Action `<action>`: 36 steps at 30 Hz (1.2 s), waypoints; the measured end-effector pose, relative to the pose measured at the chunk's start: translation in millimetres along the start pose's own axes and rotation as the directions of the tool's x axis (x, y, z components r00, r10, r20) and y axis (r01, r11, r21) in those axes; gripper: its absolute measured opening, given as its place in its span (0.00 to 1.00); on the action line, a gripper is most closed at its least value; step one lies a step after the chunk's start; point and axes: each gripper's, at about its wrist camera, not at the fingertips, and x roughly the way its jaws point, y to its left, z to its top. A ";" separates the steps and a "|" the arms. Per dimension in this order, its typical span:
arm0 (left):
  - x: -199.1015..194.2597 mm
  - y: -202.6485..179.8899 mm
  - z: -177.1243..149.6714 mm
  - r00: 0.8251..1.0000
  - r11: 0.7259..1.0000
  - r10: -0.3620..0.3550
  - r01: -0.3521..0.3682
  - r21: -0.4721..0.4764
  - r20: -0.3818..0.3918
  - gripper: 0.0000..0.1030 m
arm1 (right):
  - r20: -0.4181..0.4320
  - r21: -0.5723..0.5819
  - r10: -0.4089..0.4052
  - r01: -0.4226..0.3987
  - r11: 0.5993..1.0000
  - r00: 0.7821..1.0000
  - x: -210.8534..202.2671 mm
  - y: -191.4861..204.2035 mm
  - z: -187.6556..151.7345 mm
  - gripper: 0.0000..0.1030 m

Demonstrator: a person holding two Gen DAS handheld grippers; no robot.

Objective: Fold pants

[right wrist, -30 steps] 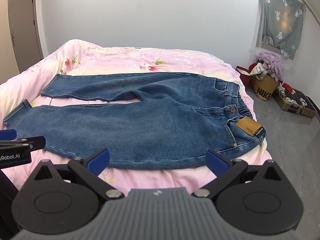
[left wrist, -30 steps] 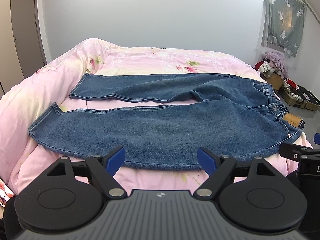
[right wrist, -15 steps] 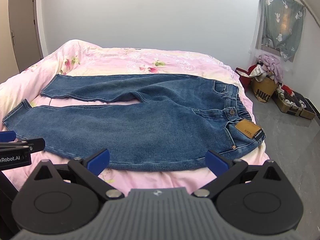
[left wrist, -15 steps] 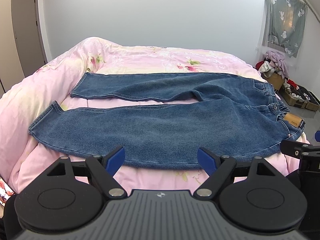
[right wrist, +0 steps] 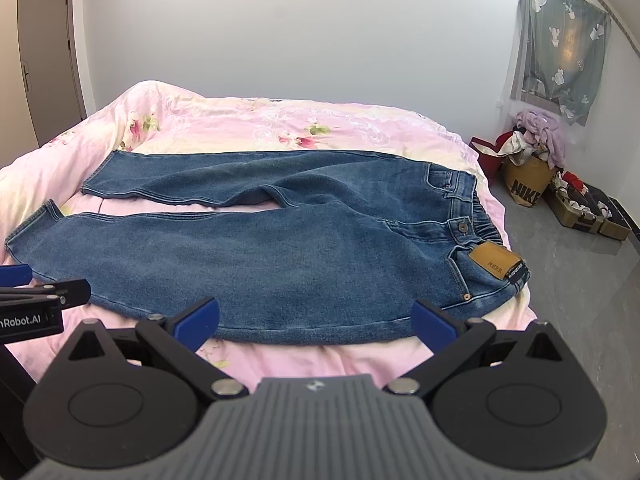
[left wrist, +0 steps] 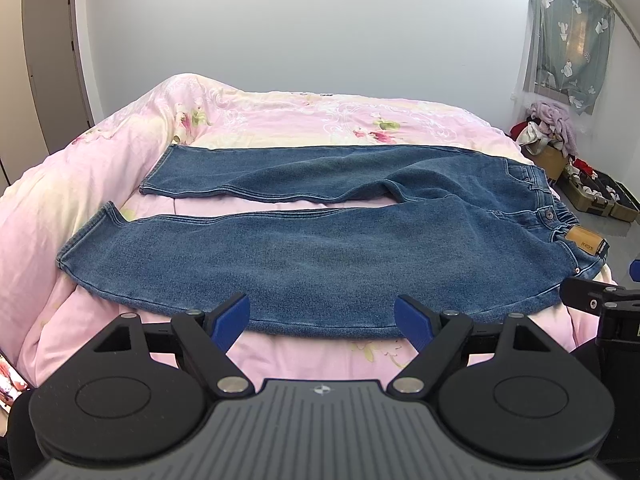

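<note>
Blue jeans (left wrist: 320,256) lie flat on the pink floral bed, legs spread apart and pointing left, waistband with a tan patch (left wrist: 586,240) at the right. They also show in the right wrist view (right wrist: 260,256). My left gripper (left wrist: 322,314) is open and empty, hovering just short of the near leg's lower edge. My right gripper (right wrist: 316,316) is open and empty, near the lower edge by the hip. Each gripper's side shows at the edge of the other's view.
The pink quilt (left wrist: 280,120) covers the bed. Right of the bed on the grey floor (right wrist: 580,300) stand a Nike bag of clothes (right wrist: 524,176) and open boxes (right wrist: 588,208). A door (right wrist: 48,60) is at the far left.
Both grippers have drifted slightly; the jeans sit a little higher and closer in both views. The jaws have stayed open and the jeans have not moved.
</note>
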 end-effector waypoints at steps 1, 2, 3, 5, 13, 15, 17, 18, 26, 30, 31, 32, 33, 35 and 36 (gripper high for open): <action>-0.1 0.0 0.0 1.000 1.000 0.000 0.000 0.000 0.000 0.93 | 0.000 0.000 0.000 0.000 1.000 1.000 0.0 -0.1 0.0 0.95; 0.0 -0.1 0.0 1.000 1.000 0.000 0.000 0.001 -0.001 0.93 | 0.000 0.001 0.000 0.000 1.000 1.000 0.0 -0.2 0.0 0.95; 0.1 0.0 0.0 1.000 1.000 0.000 0.000 0.001 0.000 0.93 | 0.000 0.001 0.000 0.000 1.000 1.000 -0.1 -0.1 0.1 0.95; 0.0 0.0 0.0 1.000 1.000 0.000 0.000 0.001 -0.001 0.93 | 0.000 0.001 0.000 0.000 1.000 1.000 -0.1 0.1 0.1 0.95; -0.5 -0.1 0.8 1.000 1.000 -0.003 0.003 0.002 -0.001 0.93 | -0.006 0.008 0.007 -0.007 1.000 1.000 -0.6 0.2 1.6 0.96; -0.4 -0.3 0.7 1.000 1.000 -0.003 0.003 0.002 -0.002 0.93 | -0.005 0.008 0.009 -0.009 1.000 1.000 -0.6 -0.3 1.9 0.95; -0.6 -0.3 0.7 1.000 1.000 -0.003 0.003 0.002 -0.002 0.93 | -0.004 0.005 0.010 -0.010 1.000 1.000 -0.3 -1.0 1.8 0.96; -0.6 -0.9 0.8 1.000 1.000 -0.003 0.003 0.002 -0.003 0.93 | -0.004 0.004 0.010 -0.010 1.000 1.000 -0.4 -1.4 1.7 0.95; -0.6 -2.8 0.2 1.000 1.000 -0.003 0.003 0.006 -0.007 0.93 | -0.011 0.008 0.012 -0.012 1.000 1.000 0.9 -2.1 1.0 0.96; 2.5 -2.3 1.7 1.000 1.000 -0.002 0.002 0.008 -0.014 0.93 | -0.014 0.008 0.012 -0.012 1.000 1.000 2.4 -2.5 1.3 0.96; 3.0 -2.2 2.0 1.000 1.000 -0.001 0.001 0.007 -0.015 0.93 | -0.015 0.008 0.012 -0.011 1.000 1.000 2.9 -2.8 1.3 0.96; 3.9 -1.6 2.8 1.000 1.000 0.000 0.000 0.007 -0.017 0.93 | -0.017 0.008 0.010 -0.010 1.000 1.000 3.9 -2.7 1.1 0.96; 4.6 -1.3 3.2 1.000 1.000 0.001 -0.001 0.008 -0.018 0.93 | -0.019 0.008 0.008 -0.008 1.000 1.000 4.4 -3.2 1.0 0.96; 6.0 -1.2 4.2 1.000 1.000 0.004 -0.004 0.010 -0.022 0.93 | -0.024 0.009 0.006 -0.006 1.000 1.000 5.9 -3.4 1.2 0.96; 6.8 -1.3 4.5 1.000 1.000 0.005 -0.005 0.010 -0.023 0.93 | -0.025 0.010 0.004 -0.004 1.000 1.000 6.4 -3.9 1.1 0.95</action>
